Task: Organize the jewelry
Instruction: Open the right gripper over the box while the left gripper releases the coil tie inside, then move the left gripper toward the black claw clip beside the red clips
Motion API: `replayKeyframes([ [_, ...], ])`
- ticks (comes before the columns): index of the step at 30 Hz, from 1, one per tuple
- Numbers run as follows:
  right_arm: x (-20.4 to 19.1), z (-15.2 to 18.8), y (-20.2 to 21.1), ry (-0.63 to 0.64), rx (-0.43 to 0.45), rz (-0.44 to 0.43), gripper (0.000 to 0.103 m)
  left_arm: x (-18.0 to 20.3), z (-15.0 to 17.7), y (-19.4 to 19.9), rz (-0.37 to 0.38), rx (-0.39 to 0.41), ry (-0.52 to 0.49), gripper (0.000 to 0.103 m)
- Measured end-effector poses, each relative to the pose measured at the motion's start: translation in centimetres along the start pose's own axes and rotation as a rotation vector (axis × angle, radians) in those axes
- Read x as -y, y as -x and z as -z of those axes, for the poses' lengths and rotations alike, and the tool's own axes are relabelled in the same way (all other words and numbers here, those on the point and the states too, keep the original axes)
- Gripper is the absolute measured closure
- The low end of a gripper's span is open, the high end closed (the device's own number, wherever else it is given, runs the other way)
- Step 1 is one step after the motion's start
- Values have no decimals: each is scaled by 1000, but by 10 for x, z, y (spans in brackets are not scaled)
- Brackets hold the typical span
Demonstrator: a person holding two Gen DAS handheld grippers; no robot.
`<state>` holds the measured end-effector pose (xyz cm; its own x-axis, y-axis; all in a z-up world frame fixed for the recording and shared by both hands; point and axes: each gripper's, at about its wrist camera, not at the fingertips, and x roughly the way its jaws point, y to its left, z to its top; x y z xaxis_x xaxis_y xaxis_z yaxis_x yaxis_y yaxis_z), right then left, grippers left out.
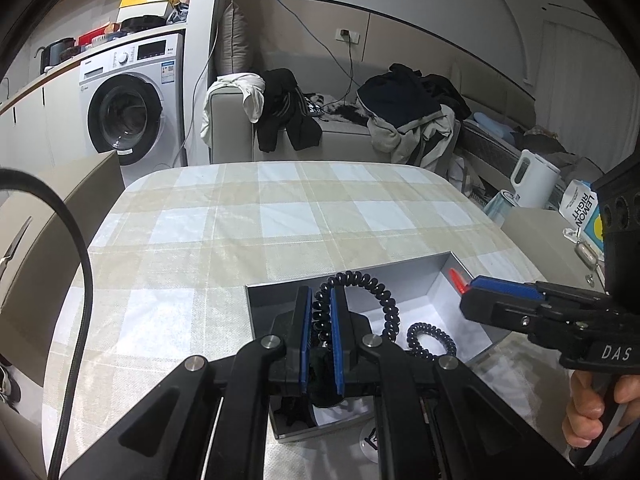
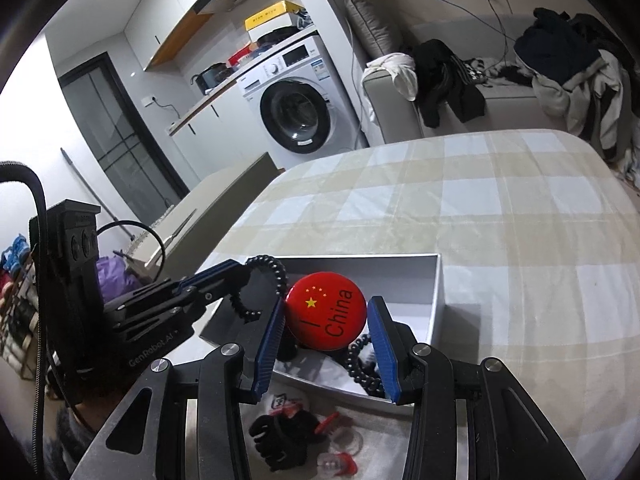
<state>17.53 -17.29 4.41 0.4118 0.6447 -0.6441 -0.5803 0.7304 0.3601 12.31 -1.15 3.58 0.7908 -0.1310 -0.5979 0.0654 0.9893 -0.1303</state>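
In the lower centre of the left wrist view, the left gripper (image 1: 321, 300) has its jaws clamped on a black spiral hair tie (image 1: 374, 286), held above the open grey box (image 1: 424, 280) on the checked bench (image 1: 280, 216). A second coil (image 1: 431, 340) lies inside the box. In the right wrist view, the right gripper (image 2: 326, 326) has its jaws clamped on a red round badge (image 2: 326, 310) over the box, at lower centre.

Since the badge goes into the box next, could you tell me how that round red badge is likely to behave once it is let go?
The red badge looks stiff and glossy, so it may slip between the right hand-held gripper pads. Thin and probably light, it should drop flat into the grey box. Landing on its round edge, it could roll.
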Motion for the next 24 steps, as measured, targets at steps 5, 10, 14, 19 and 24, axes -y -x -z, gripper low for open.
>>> replayKeyframes([
  [5, -2, -1, -4, 9, -2, 6, 61, 1, 2, -7, 2, -19, 8, 98],
  [10, -4, -2, -1, 15, 12, -21, 60, 5, 3, -9, 12, -36, 5, 98],
  [14, -8, -3, 4, 33, 23, -1, 60, 5, 2, -3, 37, -21, 22, 98],
  [19, -9, 4, 18, 57, 24, 16, 31, 5, 0, 7, 33, -10, 32, 45],
  [24, -15, 16, 42, 96, 54, 65, 0, 4, 6, 28, 19, 24, 26, 17],
])
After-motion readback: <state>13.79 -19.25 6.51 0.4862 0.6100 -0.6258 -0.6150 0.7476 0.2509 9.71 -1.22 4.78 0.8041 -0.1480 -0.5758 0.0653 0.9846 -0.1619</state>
